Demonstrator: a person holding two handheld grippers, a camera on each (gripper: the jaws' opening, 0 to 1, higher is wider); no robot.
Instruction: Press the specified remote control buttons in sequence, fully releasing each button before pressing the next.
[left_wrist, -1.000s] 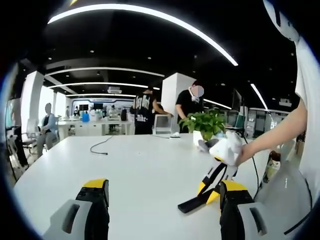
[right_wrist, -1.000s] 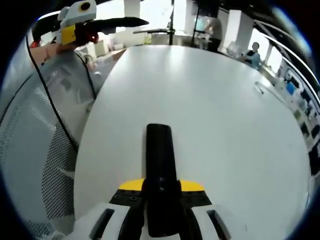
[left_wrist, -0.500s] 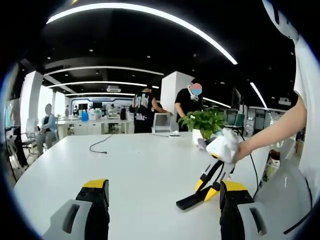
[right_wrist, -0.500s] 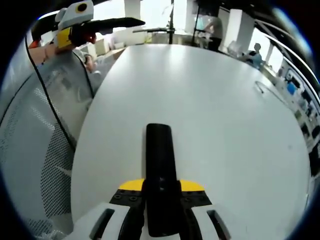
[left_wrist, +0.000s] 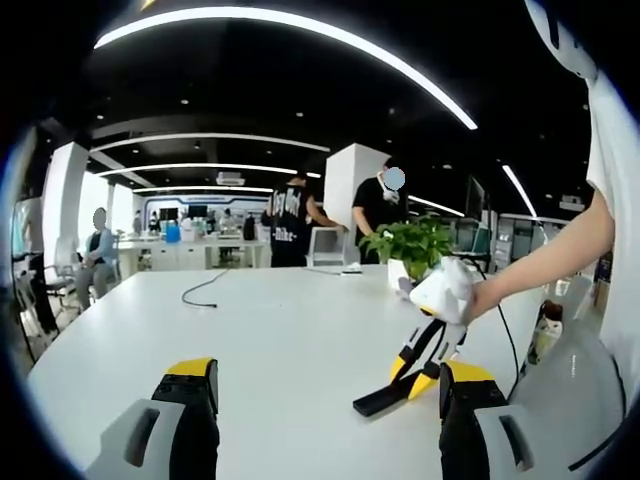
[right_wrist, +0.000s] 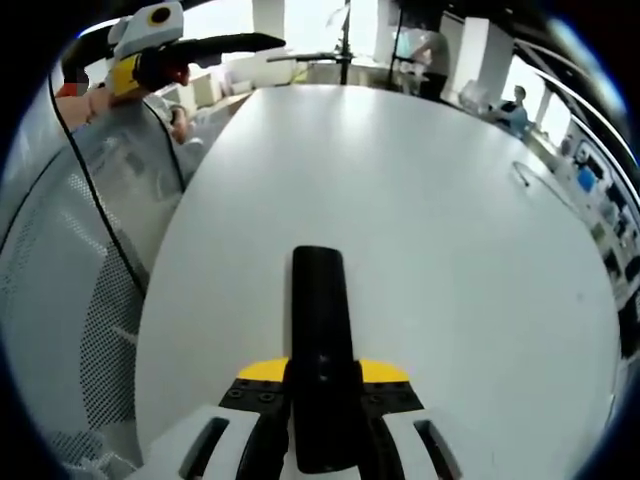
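My right gripper (right_wrist: 320, 400) clamps the remote (right_wrist: 320, 340) near the table's (right_wrist: 420, 200) near edge, barely shifted from a second ago, so I judge no button is pressed yet. Its long axis runs straight out from the jaws, slanting toward the tabletop. My left gripper (left_wrist: 325, 420) hangs wide, holding nothing.

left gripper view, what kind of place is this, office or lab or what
Most likely an open-plan office or lab workspace: a large white table, long curved ceiling light strips, people standing at desks in the background, and a potted plant on the table.
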